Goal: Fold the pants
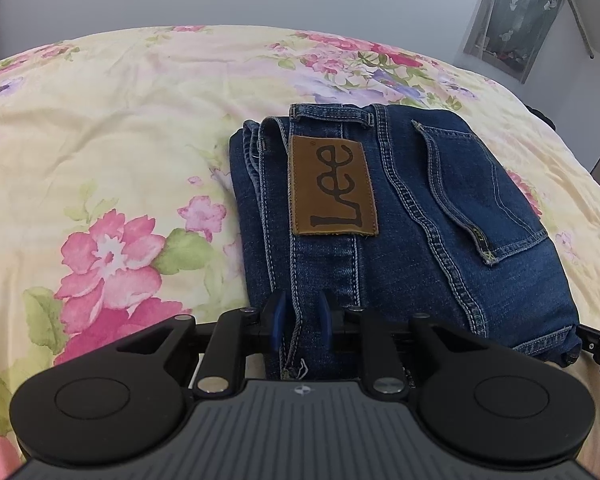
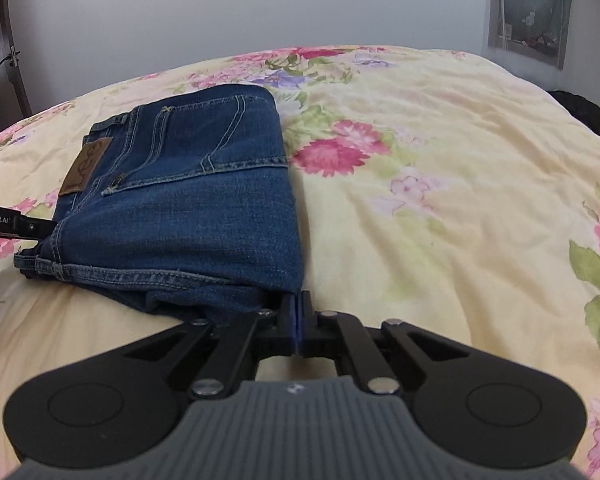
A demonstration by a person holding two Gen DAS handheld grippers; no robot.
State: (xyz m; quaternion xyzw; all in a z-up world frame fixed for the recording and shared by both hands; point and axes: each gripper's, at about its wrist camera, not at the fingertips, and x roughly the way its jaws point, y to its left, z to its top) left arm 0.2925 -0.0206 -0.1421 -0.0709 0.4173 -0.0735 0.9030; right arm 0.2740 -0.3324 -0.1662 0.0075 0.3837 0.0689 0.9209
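— Where are the jeans now?

— They sit in a small folded pile on the flowery blanket. The brown patch is on top, so the back of the waist faces up.

— What is the left gripper doing?

— Its two blue fingers stand a little apart at the edge of the pile nearest to it, below the patch. A thick seam runs between them. I can't tell if they squeeze it or just sit around it.

— And the right gripper?

— It's at the pile's corner far from the patch. Its fingers are pressed tight together. I can't see cloth between them, so I think it holds nothing.

— What could go wrong?

— If the left one pulls away with the seam caught, I think the top layer comes with it and the pile opens up. The blanket is soft and bumpy too, so a push from the right one could tip the layers or slide them crooked.
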